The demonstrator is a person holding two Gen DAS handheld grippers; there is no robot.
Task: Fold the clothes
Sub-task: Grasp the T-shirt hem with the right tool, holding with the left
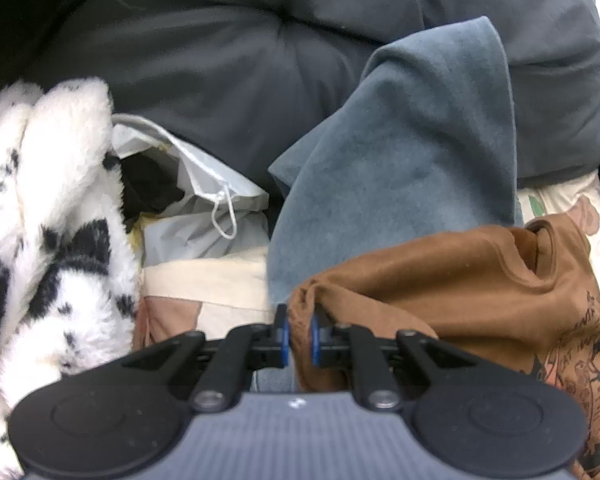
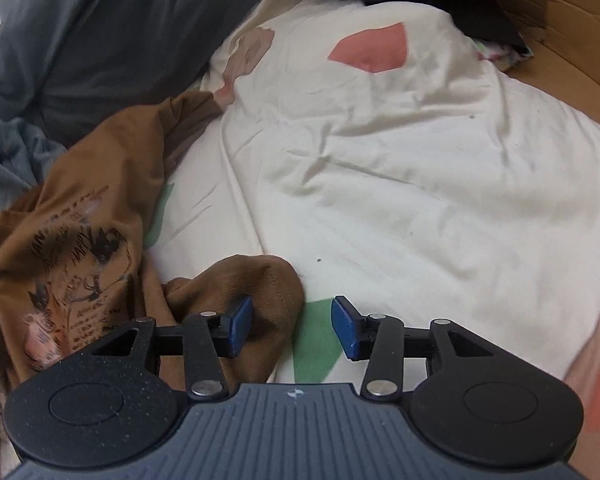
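Note:
A brown T-shirt (image 1: 460, 280) with a dark print lies crumpled on the cream bed sheet (image 2: 400, 160). My left gripper (image 1: 299, 338) is shut on a bunched edge of it, with fabric pinched between the blue pads. In the right wrist view the same brown T-shirt (image 2: 80, 208) spreads to the left, and one folded corner reaches under my right gripper (image 2: 294, 326). That gripper is open: the corner lies against the left pad, while the right pad stands clear over the sheet.
A blue-grey garment (image 1: 400, 160) is draped behind the shirt, over a dark grey duvet (image 1: 220, 60). A fluffy black-and-white blanket (image 1: 52, 220) and a white paper bag (image 1: 204, 200) sit at left. A cardboard box (image 2: 560, 20) borders the bed at far right.

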